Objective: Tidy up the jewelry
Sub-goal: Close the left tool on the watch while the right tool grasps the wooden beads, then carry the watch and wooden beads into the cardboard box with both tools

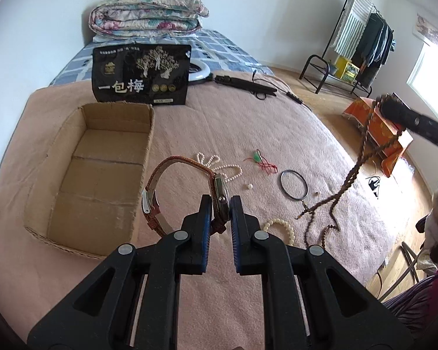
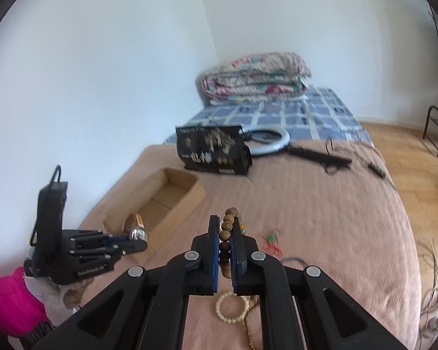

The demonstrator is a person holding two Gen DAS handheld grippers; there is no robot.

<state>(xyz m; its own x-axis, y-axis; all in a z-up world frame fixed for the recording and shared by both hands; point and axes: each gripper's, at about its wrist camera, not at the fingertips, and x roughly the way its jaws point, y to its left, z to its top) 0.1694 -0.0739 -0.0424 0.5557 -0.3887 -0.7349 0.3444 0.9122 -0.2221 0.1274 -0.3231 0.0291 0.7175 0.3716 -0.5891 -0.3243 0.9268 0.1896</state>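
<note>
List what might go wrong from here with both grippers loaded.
1. The left gripper pinches the watch only by its case edge, so it might twist free before reaching the cardboard box.
2. The long brown bead string hanging from the right gripper trails onto the blanket; it may snag the cream bracelet or black ring.

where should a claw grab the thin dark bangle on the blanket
Grip the rim of the bangle at one point, coming straight down from above. It lies flat as a thin open ring, so one finger can drop inside the hoop and one outside; its near edge is clear, though the brown beads hang close on the right.
</note>
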